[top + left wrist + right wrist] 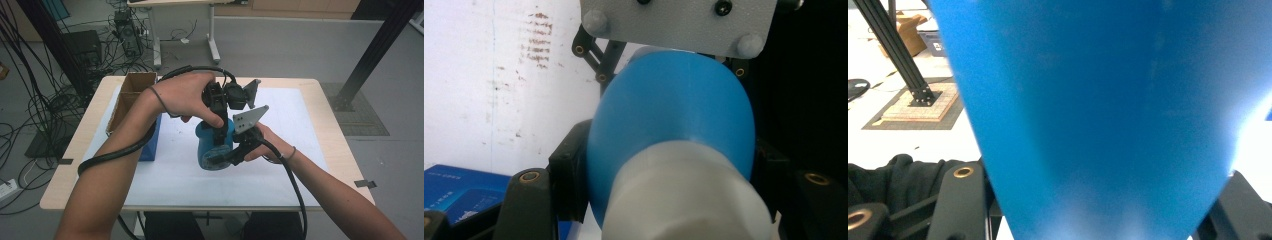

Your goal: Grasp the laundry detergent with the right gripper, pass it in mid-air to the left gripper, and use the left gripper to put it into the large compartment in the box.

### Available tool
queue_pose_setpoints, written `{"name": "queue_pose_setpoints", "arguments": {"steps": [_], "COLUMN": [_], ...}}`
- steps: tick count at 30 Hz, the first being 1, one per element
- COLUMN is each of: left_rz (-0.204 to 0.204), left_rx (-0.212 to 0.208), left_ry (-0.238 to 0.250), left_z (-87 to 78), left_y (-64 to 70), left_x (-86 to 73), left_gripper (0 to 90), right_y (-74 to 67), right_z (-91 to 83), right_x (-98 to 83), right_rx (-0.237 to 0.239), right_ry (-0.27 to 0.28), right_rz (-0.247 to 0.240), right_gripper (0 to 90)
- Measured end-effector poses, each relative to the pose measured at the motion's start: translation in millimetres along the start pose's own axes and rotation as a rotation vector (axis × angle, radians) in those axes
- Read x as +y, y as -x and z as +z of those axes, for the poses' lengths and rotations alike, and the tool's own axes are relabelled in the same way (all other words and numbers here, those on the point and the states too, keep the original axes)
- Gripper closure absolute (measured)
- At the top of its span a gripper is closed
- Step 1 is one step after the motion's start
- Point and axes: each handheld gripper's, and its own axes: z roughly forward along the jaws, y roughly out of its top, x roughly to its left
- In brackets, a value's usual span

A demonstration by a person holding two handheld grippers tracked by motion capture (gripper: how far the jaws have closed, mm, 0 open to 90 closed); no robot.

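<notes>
Lying tilted above the white-covered desk (300,170), the blue bottle (214,145) has its long axis running from its body up to its white cap (684,195). Right hand-held gripper (235,152) clenches the body; left hand-held gripper (218,117) grips the cap end.

Even, soft indoor light in high view, faint shadows only under the forearms on the white mat (310,130). Blue bottle (674,120) soft and out of focus in both gripper views, too close to lens. Blown-out white glare at right edge of right gripper view, background there sharper.
</notes>
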Motion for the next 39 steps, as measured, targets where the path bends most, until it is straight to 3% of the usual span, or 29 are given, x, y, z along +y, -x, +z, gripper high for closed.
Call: {"name": "queue_pose_setpoints", "arguments": {"steps": [39], "left_rz": [-0.016], "left_rx": [0.001], "left_ry": [-0.007], "left_z": [-1.1], "left_y": [2.6], "left_x": [-3.0], "left_gripper": [36.4], "right_y": [-1.4], "right_z": [2.9], "right_x": [1.8], "right_rx": [0.008], "right_ry": [0.003], "right_rz": [-0.007], "right_gripper": [42.1]}}
